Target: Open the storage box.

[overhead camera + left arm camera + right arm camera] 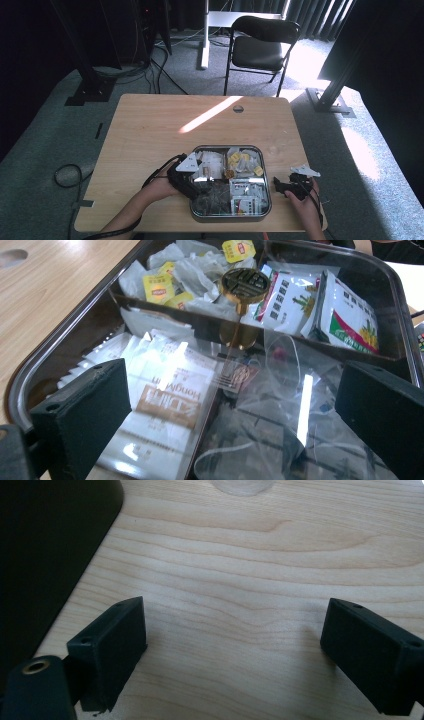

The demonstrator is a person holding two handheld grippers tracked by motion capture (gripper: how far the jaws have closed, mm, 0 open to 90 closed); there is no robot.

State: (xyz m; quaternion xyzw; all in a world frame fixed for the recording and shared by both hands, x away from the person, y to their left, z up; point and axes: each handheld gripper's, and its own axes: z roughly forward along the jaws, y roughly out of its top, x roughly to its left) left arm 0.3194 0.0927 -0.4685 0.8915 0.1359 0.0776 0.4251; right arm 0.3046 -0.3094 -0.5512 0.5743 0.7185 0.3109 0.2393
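**Compartmented tin of tea sachets, both grippers spread**

Rounded-rectangular metal tin [193,200] with a clear lid, seen in the lower middle of the high view, resting on the pale wooden table [150,130] near its lower edge. Inside: white paper sachets at upper left, yellow-tagged tea bags at upper right, green-and-white packets at lower right. Left gripper [186,176] at the tin's left rim, over the lid, held by a hand [159,187] entering from the bottom. Right gripper [286,186] just right of the tin, apart from it, over bare wood. Black folding chair [260,47] at the top of the frame, beyond the table.

Left gripper view: black jaws wide apart at lower left and lower right, nothing between them but the transparent lid [280,405]. Round brass knob [245,285] standing in the upper middle. White sachets [165,385] under the lid at centre left; yellow-tagged tea bags [159,287] at upper left; green-and-white packets [345,315] at upper right.

Right gripper view: jaws spread at both lower corners, bare wood grain between, dark tin edge [50,545] filling the upper left.
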